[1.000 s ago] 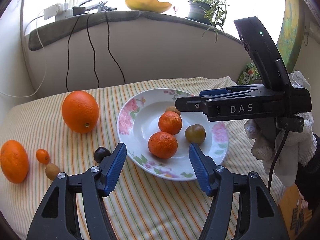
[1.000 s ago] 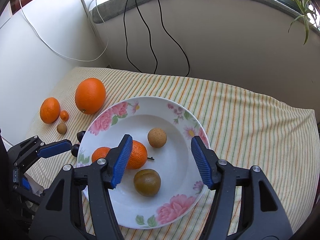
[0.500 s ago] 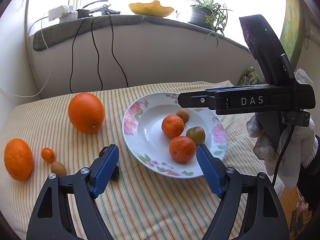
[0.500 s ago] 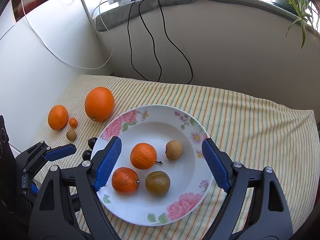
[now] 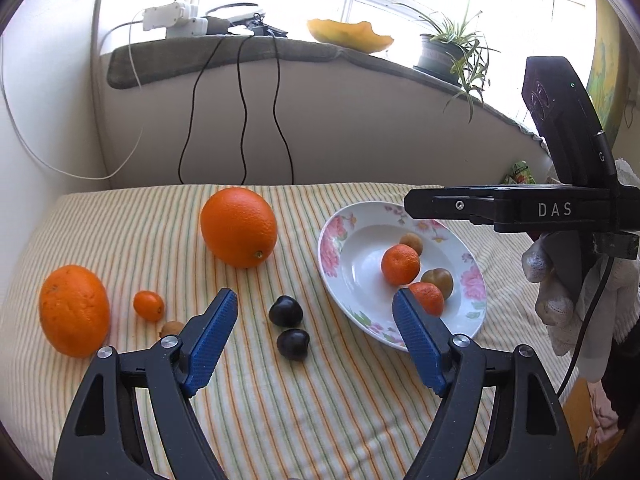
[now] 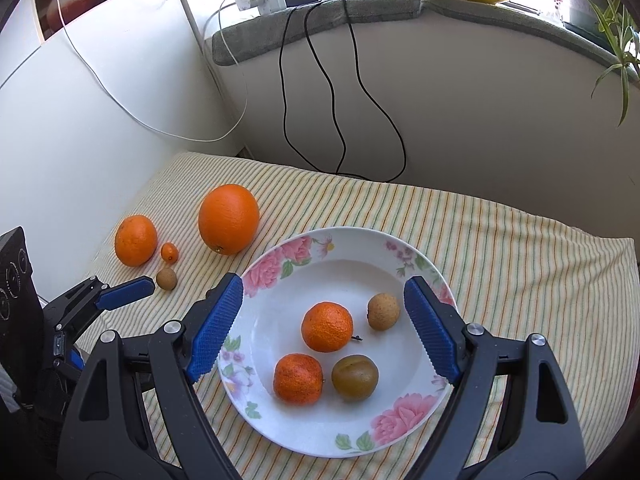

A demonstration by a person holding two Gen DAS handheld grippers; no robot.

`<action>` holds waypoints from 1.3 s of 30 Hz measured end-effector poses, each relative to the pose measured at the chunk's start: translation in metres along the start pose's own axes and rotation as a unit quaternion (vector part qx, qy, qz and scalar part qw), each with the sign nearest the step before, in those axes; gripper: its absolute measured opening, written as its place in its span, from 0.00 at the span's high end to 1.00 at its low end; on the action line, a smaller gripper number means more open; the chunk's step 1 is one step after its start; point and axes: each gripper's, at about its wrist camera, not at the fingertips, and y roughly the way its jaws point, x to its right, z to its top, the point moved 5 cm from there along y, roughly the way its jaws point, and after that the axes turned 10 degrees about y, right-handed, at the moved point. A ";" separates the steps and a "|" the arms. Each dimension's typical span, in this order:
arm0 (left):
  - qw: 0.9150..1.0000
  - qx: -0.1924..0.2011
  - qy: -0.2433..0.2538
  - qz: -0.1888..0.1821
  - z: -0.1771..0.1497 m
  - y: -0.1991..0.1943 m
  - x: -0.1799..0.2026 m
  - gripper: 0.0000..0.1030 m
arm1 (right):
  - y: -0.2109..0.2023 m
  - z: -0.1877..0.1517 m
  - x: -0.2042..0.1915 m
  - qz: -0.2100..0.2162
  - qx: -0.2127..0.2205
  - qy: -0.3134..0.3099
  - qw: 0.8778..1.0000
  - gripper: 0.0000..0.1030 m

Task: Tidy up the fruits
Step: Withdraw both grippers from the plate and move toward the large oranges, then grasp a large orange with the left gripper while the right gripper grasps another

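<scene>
Fruits wait in two groups, and both my tools are spread and carrying nothing. My left gripper [image 5: 314, 324] hangs at lower centre of its view, jaws framing two dark plums [image 5: 285, 311] on the striped cloth [image 5: 320, 400]; my right gripper [image 6: 324, 320] hovers over the floral plate [image 6: 400, 420], where two mandarins [image 6: 327, 326], a brown fruit [image 6: 383, 311] and a greenish plum [image 6: 355, 372] lie. Left of the plate sit a big orange [image 6: 229, 219], a smaller orange [image 6: 135, 240], a kumquat [image 6: 169, 251] and another small brown fruit [image 6: 166, 279]. I judge the plums light, smooth and bruisable: I'd pinch across the middle, gently.
</scene>
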 end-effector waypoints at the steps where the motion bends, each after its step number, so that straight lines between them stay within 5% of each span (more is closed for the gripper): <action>1: 1.000 0.002 -0.006 0.000 0.001 0.000 -0.005 0.22 | 0.001 0.002 -0.003 0.003 -0.001 -0.001 1.000 0.17; 19: 0.998 -0.013 -0.048 -0.029 0.025 0.048 -0.060 0.22 | 0.070 0.038 -0.060 0.095 -0.077 0.048 0.991 0.17; 39: 0.994 -0.016 -0.087 -0.069 0.014 0.072 -0.075 0.24 | 0.147 0.041 -0.084 0.072 -0.149 0.035 0.986 0.29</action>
